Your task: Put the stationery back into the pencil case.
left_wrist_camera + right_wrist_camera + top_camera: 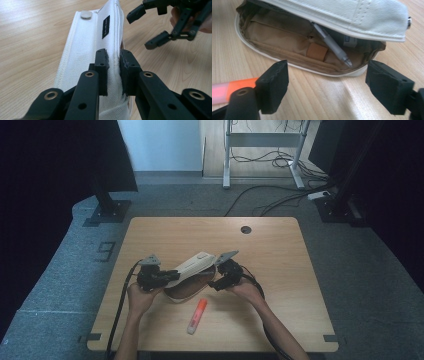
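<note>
Pencil case (192,270): one, white, on the wooden table (280,265) near its middle, flap lifted.
Left gripper (114,72): jaws clamped on the flap's edge, holding it up.
Right gripper (327,86): jaws spread wide, nothing between them, just in front of the case's open mouth.
Highlighter (197,316): one, orange, on the table just beside the case, on the person's side.
Pen (332,45): one, inside the brown lining, seen in the right gripper view.
Snap (86,15): one, on the flap, seen in the left gripper view.

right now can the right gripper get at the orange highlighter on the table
Probably yes. The right gripper is open and empty, and the orange highlighter lies bare on the table, beside the pencil case that the left gripper holds open. Nothing covers it.
</note>
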Tool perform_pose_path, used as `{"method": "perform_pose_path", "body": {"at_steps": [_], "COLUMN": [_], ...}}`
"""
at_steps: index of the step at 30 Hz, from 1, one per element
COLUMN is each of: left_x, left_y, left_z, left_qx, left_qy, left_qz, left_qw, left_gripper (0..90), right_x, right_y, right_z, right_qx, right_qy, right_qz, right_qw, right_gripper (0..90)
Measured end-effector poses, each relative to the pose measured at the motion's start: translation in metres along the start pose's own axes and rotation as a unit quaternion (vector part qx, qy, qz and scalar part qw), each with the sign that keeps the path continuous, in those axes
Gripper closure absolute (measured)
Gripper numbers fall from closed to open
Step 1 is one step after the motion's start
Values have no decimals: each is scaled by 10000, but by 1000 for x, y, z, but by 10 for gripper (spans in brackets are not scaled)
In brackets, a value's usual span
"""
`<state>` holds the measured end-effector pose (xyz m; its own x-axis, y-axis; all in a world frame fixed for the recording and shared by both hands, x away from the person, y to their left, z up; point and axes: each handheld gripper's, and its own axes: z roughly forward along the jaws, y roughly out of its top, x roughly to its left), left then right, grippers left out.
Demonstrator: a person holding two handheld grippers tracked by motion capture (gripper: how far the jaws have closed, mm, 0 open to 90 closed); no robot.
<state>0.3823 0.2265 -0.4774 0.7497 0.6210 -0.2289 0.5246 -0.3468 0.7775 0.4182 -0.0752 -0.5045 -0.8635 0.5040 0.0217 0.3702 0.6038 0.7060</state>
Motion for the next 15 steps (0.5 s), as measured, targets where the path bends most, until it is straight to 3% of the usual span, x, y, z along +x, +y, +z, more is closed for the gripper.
{"method": "perform_pose_path", "body": {"at_steps": [15], "left_x": [0], "left_y": [0], "left_z": [0], "left_qx": [9], "left_qy": [-5], "left_qz": [5], "left_qw": [10000], "left_gripper": [774], "right_x": [29], "right_y": [-11], "right_z": [8], "right_qx": [8], "right_qy": [189], "right_qz": [-30], "right_qw": [9998], "right_gripper": [129]}}
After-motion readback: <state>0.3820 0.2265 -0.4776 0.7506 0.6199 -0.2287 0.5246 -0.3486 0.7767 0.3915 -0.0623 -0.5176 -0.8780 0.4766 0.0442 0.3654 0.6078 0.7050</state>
